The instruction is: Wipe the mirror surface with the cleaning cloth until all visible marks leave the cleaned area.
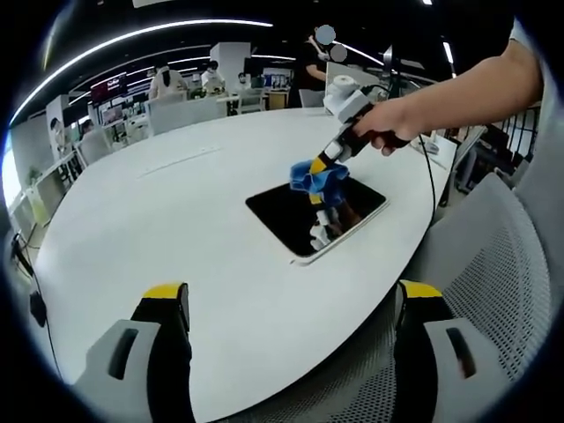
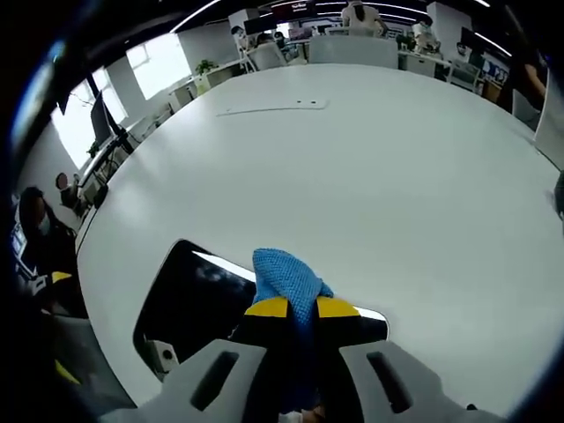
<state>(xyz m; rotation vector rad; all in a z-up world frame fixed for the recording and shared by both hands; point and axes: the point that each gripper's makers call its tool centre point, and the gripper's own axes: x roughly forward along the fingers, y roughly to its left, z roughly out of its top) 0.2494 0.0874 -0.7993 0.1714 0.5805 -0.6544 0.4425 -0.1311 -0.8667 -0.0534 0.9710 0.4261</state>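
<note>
Pressing a blue cloth [image 2: 286, 280] on the mirror [image 1: 308, 216], seemingly, right claw [image 2: 301, 307].

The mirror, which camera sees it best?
The left gripper view: the whole mirror lies flat on the white table, all edges showing. In the right gripper view, the mirror is partly hidden behind the right gripper and its blue cloth.

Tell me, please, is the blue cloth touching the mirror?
Touching. In the left gripper view the blue cloth, clamped in the right gripper, presses on the mirror near its far edge.
</note>
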